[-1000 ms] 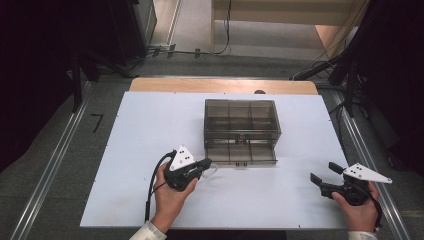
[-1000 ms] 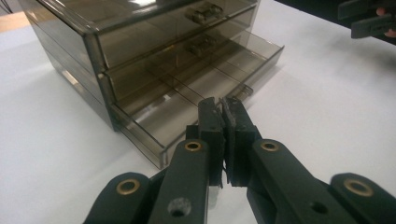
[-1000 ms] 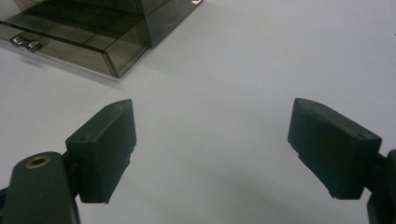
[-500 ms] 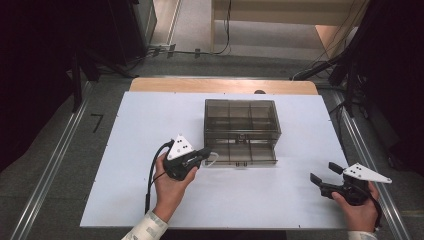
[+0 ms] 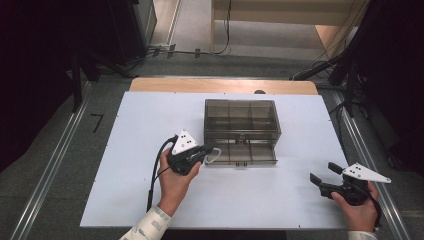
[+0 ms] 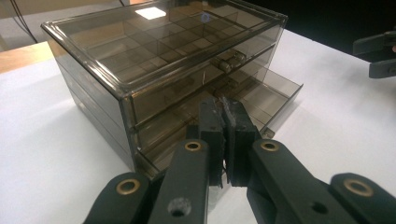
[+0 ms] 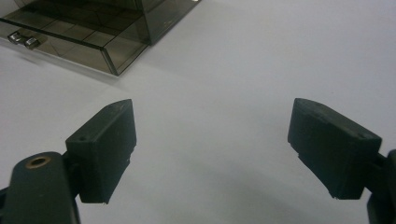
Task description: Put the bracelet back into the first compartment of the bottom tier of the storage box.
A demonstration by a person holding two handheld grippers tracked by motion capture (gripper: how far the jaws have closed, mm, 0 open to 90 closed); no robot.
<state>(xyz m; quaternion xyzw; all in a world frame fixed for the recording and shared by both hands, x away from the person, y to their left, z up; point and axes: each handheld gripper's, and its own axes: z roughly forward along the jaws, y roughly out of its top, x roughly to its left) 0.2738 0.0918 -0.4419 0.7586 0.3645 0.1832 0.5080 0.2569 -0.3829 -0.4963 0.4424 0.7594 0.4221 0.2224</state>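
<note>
your left gripper [image 6: 224, 140] has its jaws pressed together at the near left corner of the smoky clear drawer organizer [image 5: 241, 120], whose bottom drawer [image 5: 245, 154] stands pulled out on the white table [image 5: 125, 190]. your right gripper [image 5: 327, 181] rests wide apart, well right of it.

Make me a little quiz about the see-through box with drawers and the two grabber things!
1. True or false: the bottom drawer of the drawer box is pulled out.
2. Which gripper has its jaws wide apart: A) left gripper B) right gripper?
3. Fill in: the box stands on a ____ table.

Key: 1 true. 2 B; the left one's jaws are pressed together, close to the box's front left corner. 3 white.
</note>
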